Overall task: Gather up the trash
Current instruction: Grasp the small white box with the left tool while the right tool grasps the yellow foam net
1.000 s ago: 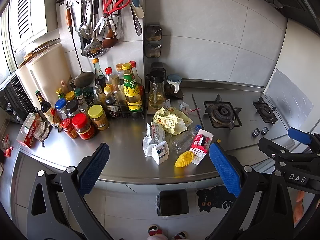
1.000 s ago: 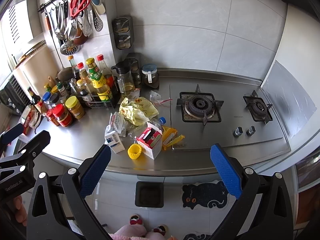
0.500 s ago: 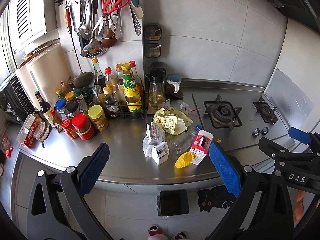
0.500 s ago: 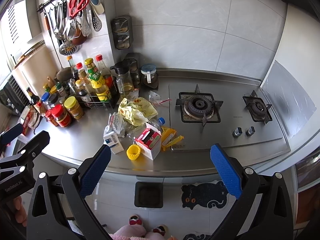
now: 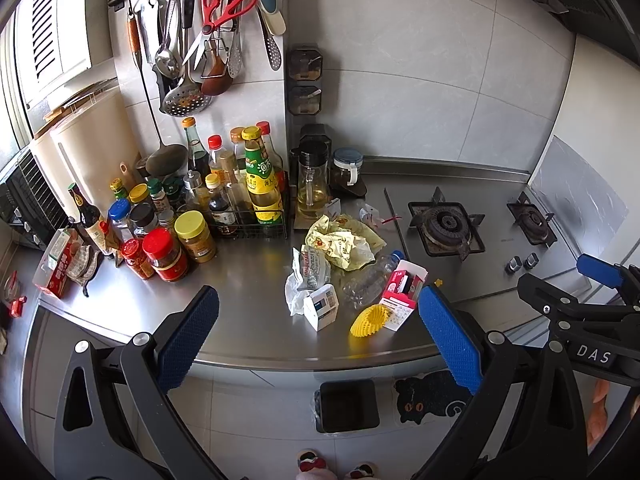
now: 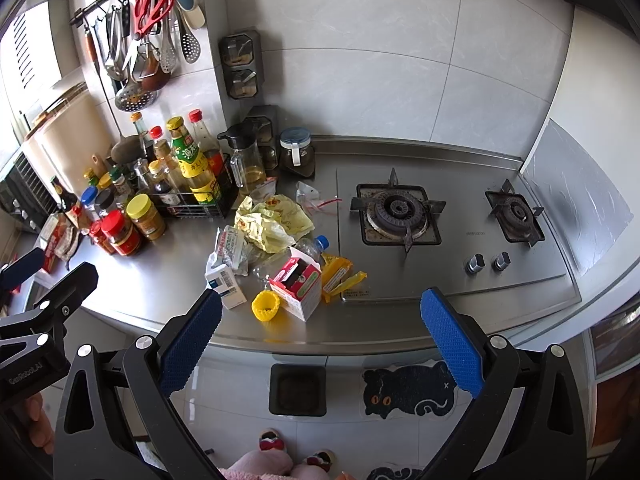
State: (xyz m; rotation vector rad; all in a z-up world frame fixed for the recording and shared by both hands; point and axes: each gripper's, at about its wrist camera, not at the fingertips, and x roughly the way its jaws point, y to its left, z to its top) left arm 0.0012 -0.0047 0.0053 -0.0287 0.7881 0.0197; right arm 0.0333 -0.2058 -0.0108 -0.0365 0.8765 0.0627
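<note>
left gripper (image 5: 318,334) hangs wide open above trash pile (image 5: 346,268) on counter (image 5: 240,292).

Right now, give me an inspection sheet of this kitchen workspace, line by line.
Surface: steel counter with a built-in two-burner gas hob.
Job's things: crumpled yellow wrapper, clear plastic bottle, open red-and-white carton, small white box, yellow mesh cup, orange packets; black bin on the floor below.
Clutter: condiment bottles and jars at the counter's left.
Grippers: left gripper and right gripper open, empty, short of the counter.
Cables: nothing seen.
Surroundings: tiled wall, hanging utensils, cat mat.
</note>
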